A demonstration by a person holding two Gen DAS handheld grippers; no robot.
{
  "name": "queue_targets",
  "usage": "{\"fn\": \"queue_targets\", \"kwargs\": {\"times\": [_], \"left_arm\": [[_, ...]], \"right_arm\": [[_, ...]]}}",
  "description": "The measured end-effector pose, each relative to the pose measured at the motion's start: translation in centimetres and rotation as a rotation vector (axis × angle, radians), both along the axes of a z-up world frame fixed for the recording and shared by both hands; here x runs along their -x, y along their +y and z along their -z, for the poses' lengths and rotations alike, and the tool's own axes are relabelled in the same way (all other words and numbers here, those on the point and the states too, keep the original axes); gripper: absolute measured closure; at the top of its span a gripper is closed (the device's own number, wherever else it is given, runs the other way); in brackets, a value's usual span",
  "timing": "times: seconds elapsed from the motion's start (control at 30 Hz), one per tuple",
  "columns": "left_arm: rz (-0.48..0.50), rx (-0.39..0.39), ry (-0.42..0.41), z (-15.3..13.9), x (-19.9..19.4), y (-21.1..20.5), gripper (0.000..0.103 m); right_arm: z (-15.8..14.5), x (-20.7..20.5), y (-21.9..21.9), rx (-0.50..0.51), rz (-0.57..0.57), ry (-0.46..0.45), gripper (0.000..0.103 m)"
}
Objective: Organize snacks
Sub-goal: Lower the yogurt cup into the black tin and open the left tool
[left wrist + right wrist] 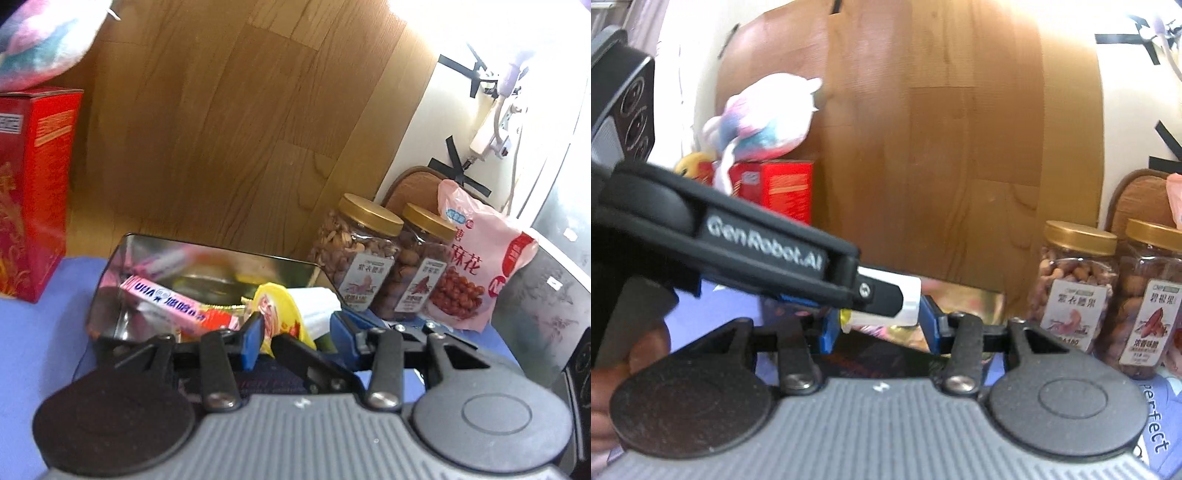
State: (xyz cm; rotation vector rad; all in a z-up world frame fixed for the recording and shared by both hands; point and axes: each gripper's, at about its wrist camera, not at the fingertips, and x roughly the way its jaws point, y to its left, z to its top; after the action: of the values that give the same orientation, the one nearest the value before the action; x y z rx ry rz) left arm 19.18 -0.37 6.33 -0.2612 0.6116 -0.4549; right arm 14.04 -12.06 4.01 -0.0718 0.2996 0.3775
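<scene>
The left gripper (301,332), with its blue-padded fingers (251,341), stands at a narrow setting around a small cup with a yellow foil lid (275,308); the lid sits between the pads, though whether both pads press on it cannot be told. Beside the cup, to its right, is a white ribbed plastic item (316,306), just in front of the far blue pad. Both hang over a shiny rectangular metal tin (207,254) that sits on the blue-covered bench (33,332); inside the tin lies a long pink carton with blue and white lettering (166,304) among red and gold wrappers. To the right of the tin stand two clear nut jars with gold lids (356,254) side by side, and a pink snack bag (476,266) leans just beyond them. A tall red box (33,192) stands at the left, with a pastel plush toy (44,40) on top. In the right wrist view, the right gripper (882,323) has its blue pads on either side of the white item (910,299), the left gripper's black arm (768,254) crossing in front, so its grip cannot be judged.
</scene>
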Motion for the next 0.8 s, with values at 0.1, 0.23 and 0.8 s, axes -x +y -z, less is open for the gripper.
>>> {"fn": "queue_targets", "kwargs": {"times": [0.1, 0.23, 0.8], "left_arm": [[-0.008, -0.013, 0.0, 0.3, -0.9, -0.8, 0.063], [-0.035, -0.038, -0.008, 0.7, -1.7, -1.5, 0.063], [-0.207, 0.096, 0.063, 2.2, 9.1, 12.6, 0.056]], "right_arm": [[0.4, -0.9, -0.2, -0.022, 0.023, 0.002, 0.055], [1.2, -1.2, -0.5, -0.029, 0.057, -0.011, 0.054], [2.0, 3.5, -0.1, -0.19, -0.311, 0.338, 0.054]]}}
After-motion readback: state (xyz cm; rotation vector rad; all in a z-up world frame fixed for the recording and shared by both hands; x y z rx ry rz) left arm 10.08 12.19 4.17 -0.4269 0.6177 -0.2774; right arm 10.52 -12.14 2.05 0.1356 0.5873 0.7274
